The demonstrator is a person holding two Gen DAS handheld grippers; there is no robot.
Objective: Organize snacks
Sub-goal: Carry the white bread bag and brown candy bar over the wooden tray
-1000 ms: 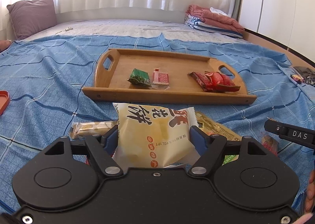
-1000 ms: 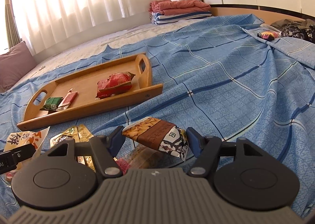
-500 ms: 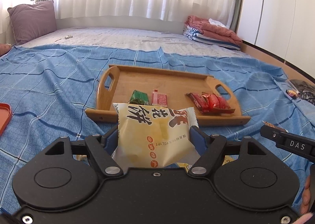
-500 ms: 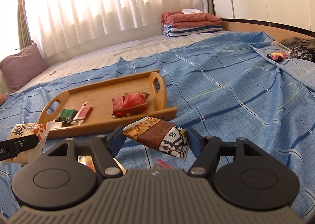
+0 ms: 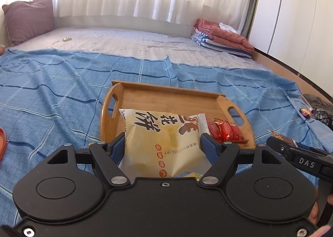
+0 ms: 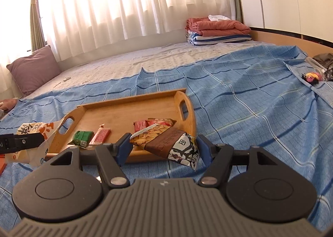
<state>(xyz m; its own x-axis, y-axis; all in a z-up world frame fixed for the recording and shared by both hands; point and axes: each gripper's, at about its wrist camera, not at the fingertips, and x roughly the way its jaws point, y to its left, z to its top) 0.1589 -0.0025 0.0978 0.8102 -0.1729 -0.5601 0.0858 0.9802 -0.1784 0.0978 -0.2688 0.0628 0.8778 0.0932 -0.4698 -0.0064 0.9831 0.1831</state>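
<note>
Left tool (image 5: 162, 143) clamped on yellow pastry packet (image 5: 160, 141), right tool (image 6: 163, 147) clamped on brown snack packet (image 6: 166, 143), both at frame centre over wooden tray (image 6: 129, 99), apparently for depositing beside the snacks there.

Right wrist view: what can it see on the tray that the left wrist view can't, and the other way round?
Only the right wrist view shows the green packet and the pink packet lying on the tray; in the left wrist view the held pack hides that part. Only the left wrist view shows the yellow pastry pack face on, clamped in the left gripper. Both show the wooden tray, the red packets on it, the blue blanket, and the brown snack bag gripped by the right gripper.
</note>
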